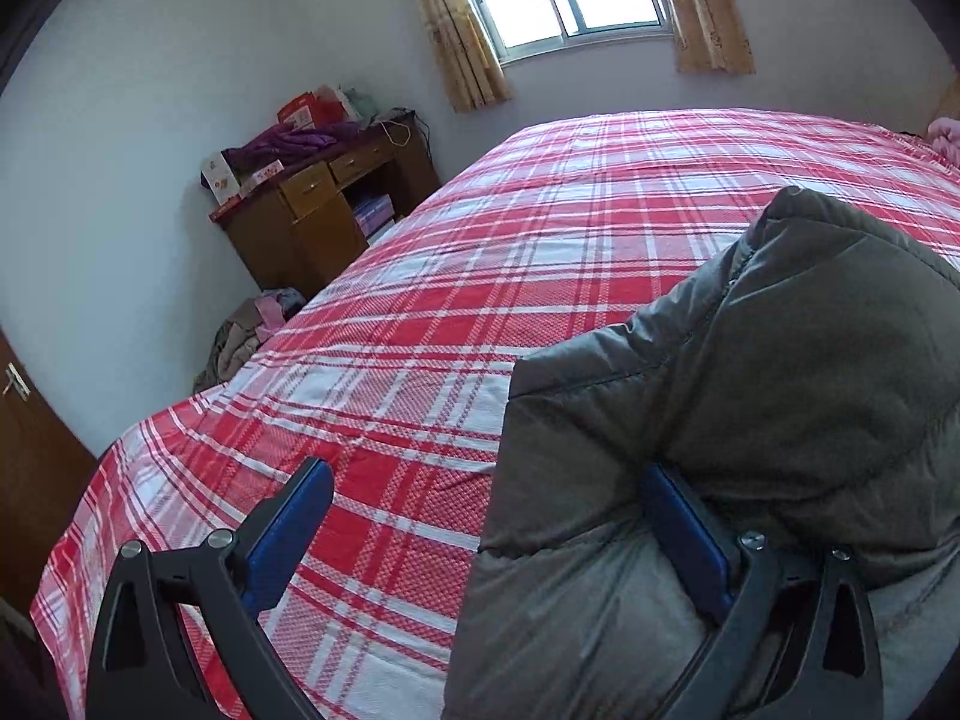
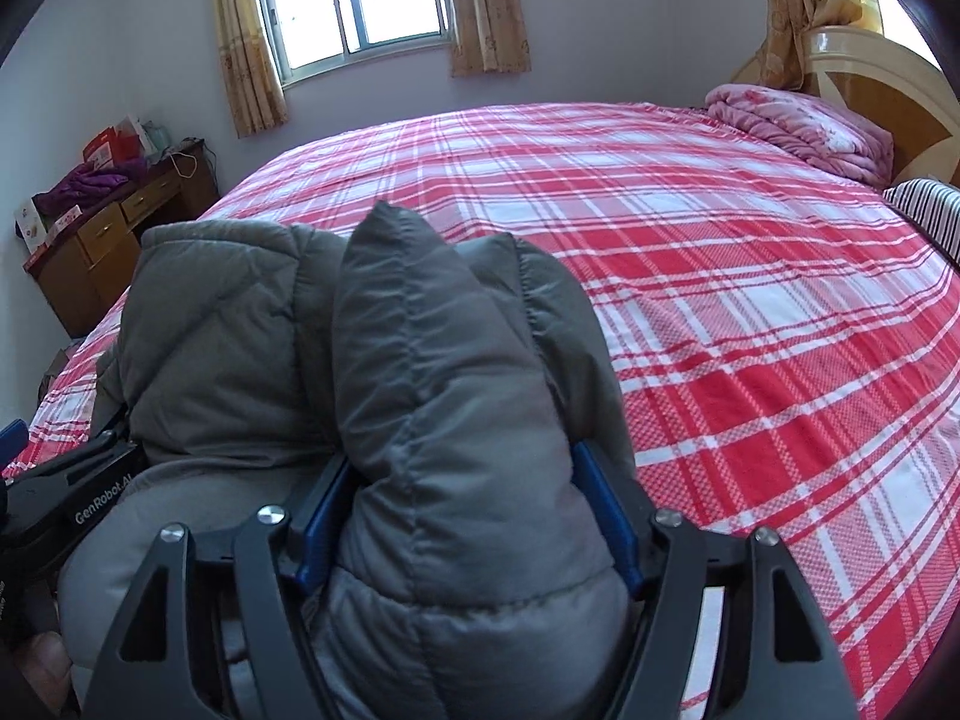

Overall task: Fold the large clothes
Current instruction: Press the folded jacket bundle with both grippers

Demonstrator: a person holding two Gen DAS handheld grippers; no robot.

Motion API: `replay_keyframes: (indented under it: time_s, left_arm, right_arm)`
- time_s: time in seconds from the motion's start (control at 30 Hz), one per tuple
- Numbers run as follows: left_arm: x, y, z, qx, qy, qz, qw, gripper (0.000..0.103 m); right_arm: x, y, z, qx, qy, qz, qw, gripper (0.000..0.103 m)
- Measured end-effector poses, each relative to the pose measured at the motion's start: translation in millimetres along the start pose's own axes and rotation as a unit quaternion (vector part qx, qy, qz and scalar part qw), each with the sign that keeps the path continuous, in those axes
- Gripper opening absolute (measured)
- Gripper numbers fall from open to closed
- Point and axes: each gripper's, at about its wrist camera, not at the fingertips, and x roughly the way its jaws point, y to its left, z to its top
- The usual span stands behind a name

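Observation:
A grey padded jacket (image 1: 750, 396) lies bunched on the red and white plaid bed (image 1: 480, 276). In the left wrist view my left gripper (image 1: 486, 516) is open wide: its left blue pad stands over the bedspread, its right pad presses against the jacket's edge. In the right wrist view my right gripper (image 2: 462, 516) is shut on a thick fold of the jacket (image 2: 444, 360), which fills the gap between the blue pads and stands up in front of the camera. The left gripper's body shows at the far left (image 2: 72, 498).
A wooden desk (image 1: 324, 210) with clutter stands by the wall beyond the bed's left side, clothes heaped on the floor (image 1: 246, 336) beside it. A pink folded quilt (image 2: 804, 126) and a striped pillow (image 2: 927, 210) lie near the headboard (image 2: 882, 78). A curtained window (image 2: 354, 0) is behind.

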Motion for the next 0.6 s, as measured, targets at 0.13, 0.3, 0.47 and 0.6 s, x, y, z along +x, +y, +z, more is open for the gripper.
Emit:
replay_keyframes:
  time_s: [0.13, 0.3, 0.47, 0.6]
  left_arm:
    - [3, -1, -1, -0.003, 0.005, -0.003, 1.0, 0.102]
    - [7, 0, -1, -0.006, 0.009, -0.006, 0.9999, 0.102]
    - [8, -1, -1, -0.009, 0.014, -0.012, 0.9998, 0.102]
    - [12, 2, -2, -0.014, 0.02, -0.023, 0.9994, 0.102]
  right_arm:
    - [5, 0, -1, 0.001, 0.009, 0.005, 1.0, 0.074]
    - [11, -1, -2, 0.005, 0.018, 0.013, 1.0, 0.076]
    - [12, -1, -4, 0.006, 0.024, 0.015, 1.0, 0.076]
    - [14, -1, -4, 0.007, 0.027, 0.017, 0.999, 0.076]
